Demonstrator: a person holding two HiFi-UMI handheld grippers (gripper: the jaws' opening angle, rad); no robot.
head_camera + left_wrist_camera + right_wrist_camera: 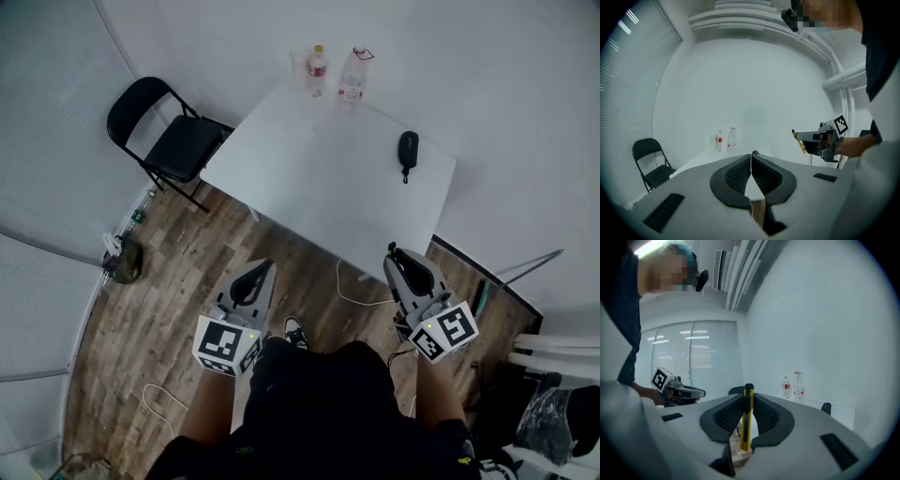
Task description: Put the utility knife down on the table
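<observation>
A yellow utility knife (746, 420) with a black slider stands upright between the jaws of my right gripper (748, 391), which is shut on it. In the left gripper view the knife (800, 142) pokes out of that gripper's tip as a thin yellow strip. Seen from the head view, my right gripper (393, 253) hangs over the wooden floor just short of the white table's (309, 178) near edge. My left gripper (268, 268) is also off the table, further left and over the floor. Its jaws (751, 156) meet with nothing between them.
Two plastic bottles (318, 69) (353, 74) stand at the table's far corner, and a small black object (407, 150) lies near its right side. A black folding chair (173, 139) stands to the left of the table. Cables (356, 291) trail over the floor.
</observation>
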